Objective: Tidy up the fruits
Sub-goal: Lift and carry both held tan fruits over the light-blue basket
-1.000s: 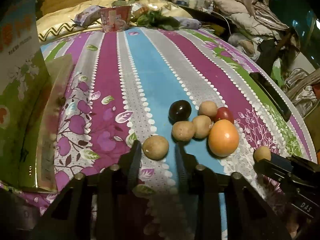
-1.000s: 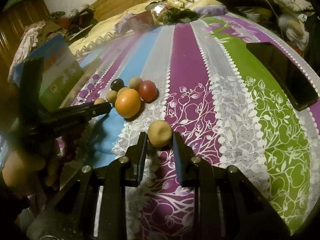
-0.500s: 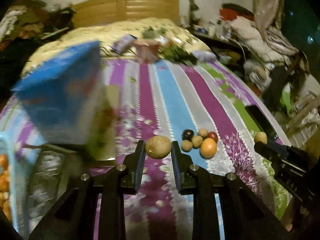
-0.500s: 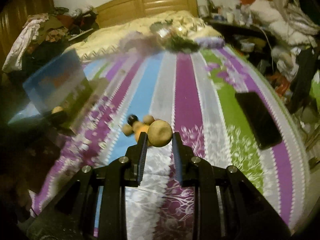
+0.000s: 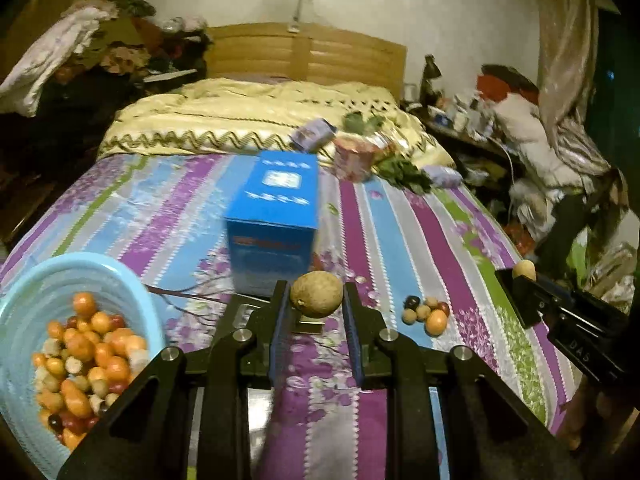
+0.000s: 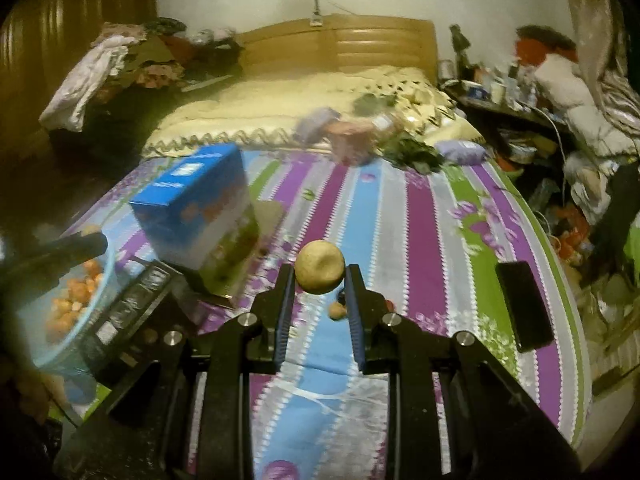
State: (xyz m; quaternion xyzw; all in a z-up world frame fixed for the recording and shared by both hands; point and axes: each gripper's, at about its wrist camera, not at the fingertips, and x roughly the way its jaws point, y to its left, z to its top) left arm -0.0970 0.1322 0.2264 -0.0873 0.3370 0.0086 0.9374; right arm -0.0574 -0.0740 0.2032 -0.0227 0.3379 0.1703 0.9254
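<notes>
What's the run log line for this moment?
left gripper: shut on brown fruit | right gripper: shut on tan fruit | basket: part filled

"DAS" printed on right tongs [image 5: 516, 278] body.

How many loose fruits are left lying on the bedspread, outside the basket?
6, clustered on the bedspread right of the left gripper: dark one, orange, four small. Others may be hidden.

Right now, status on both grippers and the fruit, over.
Left gripper shut on brown fruit. Right gripper shut on tan fruit. Fruit basket lower left; blue box stands ahead.
</notes>
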